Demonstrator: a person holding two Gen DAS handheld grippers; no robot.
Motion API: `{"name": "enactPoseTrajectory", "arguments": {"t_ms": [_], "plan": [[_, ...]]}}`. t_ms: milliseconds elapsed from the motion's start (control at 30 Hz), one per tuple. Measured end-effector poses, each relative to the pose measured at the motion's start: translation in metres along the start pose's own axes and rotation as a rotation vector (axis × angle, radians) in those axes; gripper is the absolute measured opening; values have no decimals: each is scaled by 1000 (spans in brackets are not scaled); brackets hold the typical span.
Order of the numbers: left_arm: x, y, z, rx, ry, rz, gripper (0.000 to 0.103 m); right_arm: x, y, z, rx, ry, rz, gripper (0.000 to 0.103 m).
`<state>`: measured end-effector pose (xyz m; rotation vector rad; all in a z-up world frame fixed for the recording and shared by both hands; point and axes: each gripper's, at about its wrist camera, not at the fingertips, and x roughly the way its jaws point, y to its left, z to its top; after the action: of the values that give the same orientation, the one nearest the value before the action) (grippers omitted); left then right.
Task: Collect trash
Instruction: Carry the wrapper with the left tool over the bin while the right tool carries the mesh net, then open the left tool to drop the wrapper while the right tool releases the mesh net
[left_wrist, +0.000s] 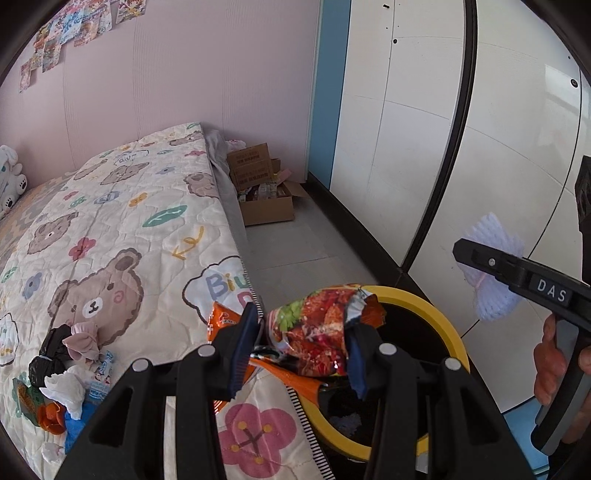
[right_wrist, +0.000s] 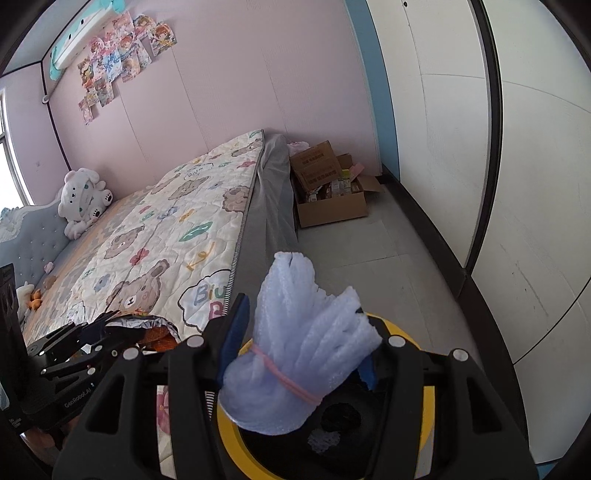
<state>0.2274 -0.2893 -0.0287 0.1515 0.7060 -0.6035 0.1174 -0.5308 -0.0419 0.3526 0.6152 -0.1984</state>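
The left claw (left_wrist: 303, 354) tilts downward, its jaws clamped on a snack wrapper (left_wrist: 317, 332). The right claw (right_wrist: 299, 354), gripped by a hand (left_wrist: 554, 365), tilts downward too, pinching a foam bundle (right_wrist: 299, 347).

You've got a bear quilt (right_wrist: 159, 236) on the bed, plush toy (right_wrist: 83, 201) at its head, cardboard box (right_wrist: 332, 199) on the floor, posters (right_wrist: 118, 62) on the wall.

Pink wall (right_wrist: 229, 92), bed with bear quilt (right_wrist: 166, 240), grey floor (right_wrist: 351, 251), white wardrobe (right_wrist: 535, 184)

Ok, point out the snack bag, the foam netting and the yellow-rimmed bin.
snack bag (left_wrist: 314, 332): left wrist view, printed front.
foam netting (right_wrist: 295, 339): right wrist view, middle above its pink band.
yellow-rimmed bin (left_wrist: 436, 314): left wrist view, far rim.
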Motion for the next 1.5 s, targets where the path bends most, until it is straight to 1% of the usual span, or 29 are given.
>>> {"name": "enactPoseTrajectory", "arguments": {"t_ms": [300, 500, 700, 867, 967, 1033, 1100, 1167, 1233, 1300, 1500], "plan": [[33, -19, -12, 22, 63, -25, 42, 31, -23, -6, 50, 43, -5, 51], [47, -32, -20, 39, 93, -48, 42, 47, -32, -13, 68, 73, -8, 51], [56, -37, -28, 37, 113, -69, 45, 54, -39, -19, 95, 87, -6, 55], [56, -38, -29, 39, 110, -71, 51, 53, -43, -19, 112, 82, -9, 59], [54, -37, -30, 35, 111, -80, 56, 50, -47, -19, 129, 76, -11, 61], [53, -38, -30, 38, 108, -77, 62, 49, -48, -19, 137, 77, -12, 62], [51, -37, -30, 35, 107, -78, 65, 46, -49, -19, 140, 74, -15, 62], [49, -37, -30, 31, 105, -79, 67, 45, -50, -19, 151, 73, -12, 65], [47, -37, -29, 29, 103, -80, 71, 44, -51, -20, 161, 78, -6, 66], [44, -35, -28, 28, 99, -77, 73, 41, -49, -20, 158, 75, -7, 69], [35, -30, -26, 14, 85, -71, 76, 29, -44, -17, 151, 56, -8, 69]]}}
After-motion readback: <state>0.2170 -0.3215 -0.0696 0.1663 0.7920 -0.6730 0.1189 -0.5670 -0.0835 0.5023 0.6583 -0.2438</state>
